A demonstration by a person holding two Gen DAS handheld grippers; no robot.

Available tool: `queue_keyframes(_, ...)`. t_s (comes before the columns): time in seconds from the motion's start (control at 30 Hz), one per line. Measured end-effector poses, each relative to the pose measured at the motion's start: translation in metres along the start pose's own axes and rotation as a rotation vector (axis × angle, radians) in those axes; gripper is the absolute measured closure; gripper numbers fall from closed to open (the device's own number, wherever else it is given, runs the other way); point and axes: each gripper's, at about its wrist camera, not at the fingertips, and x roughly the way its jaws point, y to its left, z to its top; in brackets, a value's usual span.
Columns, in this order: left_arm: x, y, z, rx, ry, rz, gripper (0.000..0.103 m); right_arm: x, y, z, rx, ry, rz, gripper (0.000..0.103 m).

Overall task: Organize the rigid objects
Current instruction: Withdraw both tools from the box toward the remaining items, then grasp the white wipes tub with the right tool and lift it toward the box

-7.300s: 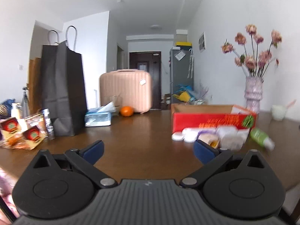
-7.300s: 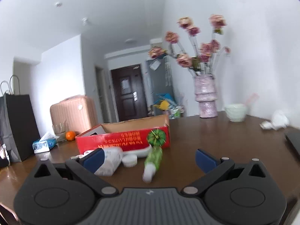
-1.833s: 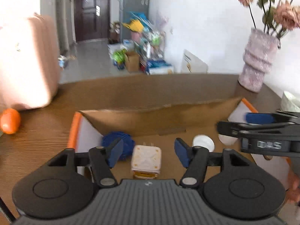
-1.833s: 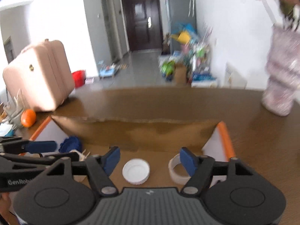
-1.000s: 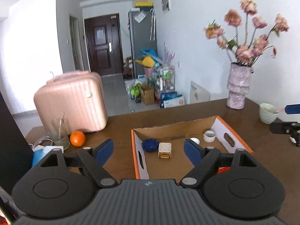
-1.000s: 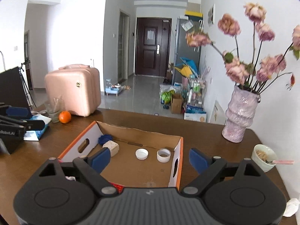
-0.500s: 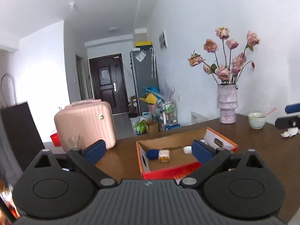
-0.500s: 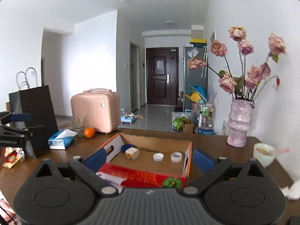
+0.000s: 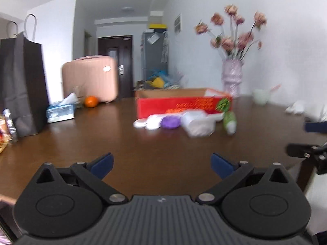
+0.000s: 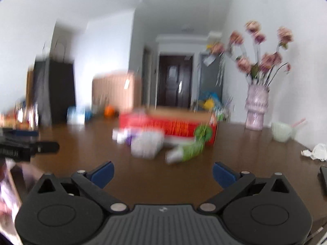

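Spanning the room, brown wooden table, red box, white walls

One red box, one green bottle, one purple lid.

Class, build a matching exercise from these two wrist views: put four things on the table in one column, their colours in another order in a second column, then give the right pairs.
Things:
1. box
2. round lid
3. bottle lying on its side
4. paper bag

Colours:
A. green
B. black
C. red on the side facing the camera
D. purple

Pairs: 1-C, 2-D, 3-A, 4-B
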Motion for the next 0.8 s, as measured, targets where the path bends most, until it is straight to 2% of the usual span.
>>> queue_keyframes(0.03, -0.002, 0.001, 0.0, 0.002, -0.008, 0.011, 0.0, 0.0, 0.001, -0.005, -0.027, 0.03, -0.023, 0.0)
queue_keyframes(0.13, -0.001, 0.005, 0.006, -0.028, -0.014, 0.027, 0.0, -0.004, 0.0, -0.009, -0.027, 0.03, -0.06, 0.0)
queue_keyframes(0.3, 0.003, 0.005, 0.005, -0.037, -0.002, 0.016, 0.0, -0.005, -0.008, -0.004, 0.063, -0.005, -0.056, 0.0)
queue_keyframes(0.5, 0.026, -0.001, 0.002, -0.048, 0.04, -0.018, 0.0, 0.012, -0.012, -0.007, 0.111, 0.03, -0.053, 0.0)
queue_keyframes(0.6, 0.044, -0.001, 0.009, -0.046, 0.069, -0.023, 0.0, 0.03, -0.012, -0.007, 0.092, 0.069, -0.067, 0.0)
queue_keyframes(0.67, 0.054, -0.003, 0.017, -0.022, 0.07, -0.04, 0.0, 0.042, -0.014, -0.002, 0.095, 0.082, -0.04, 0.003)
queue_keyframes(0.8, 0.079, -0.007, 0.038, -0.01, 0.08, -0.096, 0.001, 0.068, -0.026, 0.017, 0.194, 0.077, 0.037, 0.006)
